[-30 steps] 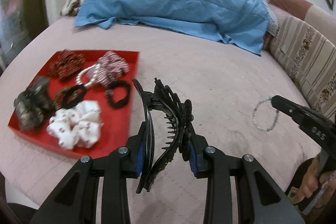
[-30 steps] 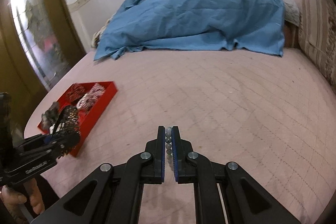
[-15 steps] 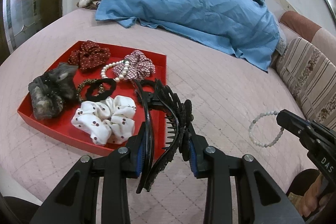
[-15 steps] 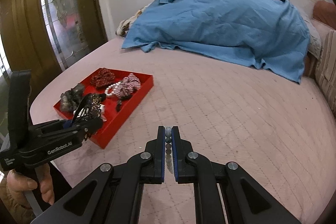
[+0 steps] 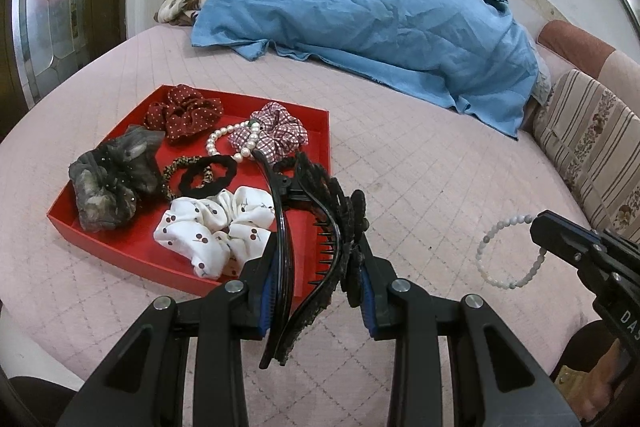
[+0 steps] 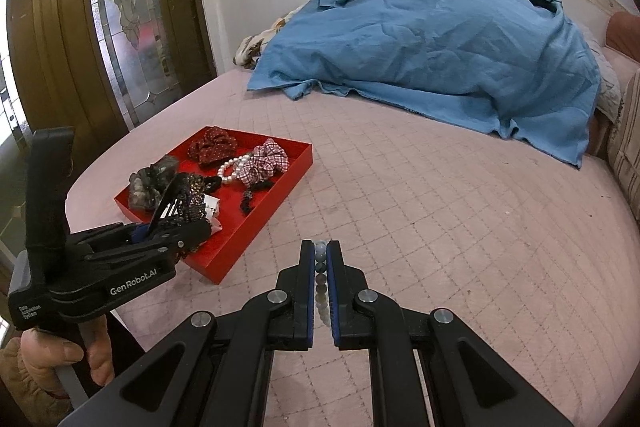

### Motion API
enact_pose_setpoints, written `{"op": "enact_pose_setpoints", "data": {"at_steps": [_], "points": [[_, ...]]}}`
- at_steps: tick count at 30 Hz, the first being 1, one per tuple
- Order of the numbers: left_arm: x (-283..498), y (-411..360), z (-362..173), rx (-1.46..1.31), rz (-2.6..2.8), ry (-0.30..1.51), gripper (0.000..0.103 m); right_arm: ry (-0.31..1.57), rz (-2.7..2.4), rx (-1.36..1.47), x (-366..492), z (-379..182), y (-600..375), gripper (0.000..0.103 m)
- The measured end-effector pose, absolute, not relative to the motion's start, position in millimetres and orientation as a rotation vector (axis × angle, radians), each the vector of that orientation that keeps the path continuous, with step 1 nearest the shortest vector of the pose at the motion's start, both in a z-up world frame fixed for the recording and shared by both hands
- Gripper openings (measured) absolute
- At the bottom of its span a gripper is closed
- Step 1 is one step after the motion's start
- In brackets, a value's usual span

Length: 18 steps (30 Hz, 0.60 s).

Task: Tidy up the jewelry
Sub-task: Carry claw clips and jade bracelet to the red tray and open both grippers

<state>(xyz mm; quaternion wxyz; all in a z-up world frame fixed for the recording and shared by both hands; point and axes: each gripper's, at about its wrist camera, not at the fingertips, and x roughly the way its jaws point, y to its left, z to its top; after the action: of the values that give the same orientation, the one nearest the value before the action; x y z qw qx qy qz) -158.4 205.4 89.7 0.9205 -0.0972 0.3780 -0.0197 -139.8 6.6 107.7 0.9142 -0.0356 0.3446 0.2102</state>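
**Two loads carried, both bound for the red tray**

Both of my grippers are clamped on something. My left gripper (image 5: 316, 291) pinches a black hair claw (image 5: 312, 227), its blue pads pressing the claw's two arms so the teeth stand apart, the hinge end pointing toward twelve o'clock. My right gripper (image 6: 320, 291) is squeezed tight on a pale bead bracelet (image 5: 508, 251); in the left wrist view the loop hangs free from the tips at about three o'clock, well apart from anything.

Just past the claw, from ten to twelve o'clock, sits the red tray (image 5: 320, 123) on the pink quilted bed (image 5: 420, 179). It already holds a white cherry scrunchie (image 5: 212, 231), a grey gauzy scrunchie (image 5: 112, 179), a dark red dotted scrunchie (image 5: 184, 113), a checked scrunchie (image 5: 276, 133), a pearl bracelet (image 5: 228, 141) and black hair ties (image 5: 206, 177).

To do this well, I judge the claw should go over the bare red strip at the tray's right side, lowered until it nearly rests before I let go, so it does not snap shut and bounce out. The bracelet then wants its own bare patch, likely near the pearls, set down slack rather than dropped, clear of the claw's teeth.
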Motion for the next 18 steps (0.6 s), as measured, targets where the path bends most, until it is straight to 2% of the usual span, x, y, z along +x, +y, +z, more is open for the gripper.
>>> {"op": "enact_pose_setpoints", "data": {"at_steps": [18], "points": [[-159.6,199.2,89.0,-0.170,-0.040,0.776,0.033,0.730,0.440,-0.025,-136.3,105.4,1.1,0.007]]}}
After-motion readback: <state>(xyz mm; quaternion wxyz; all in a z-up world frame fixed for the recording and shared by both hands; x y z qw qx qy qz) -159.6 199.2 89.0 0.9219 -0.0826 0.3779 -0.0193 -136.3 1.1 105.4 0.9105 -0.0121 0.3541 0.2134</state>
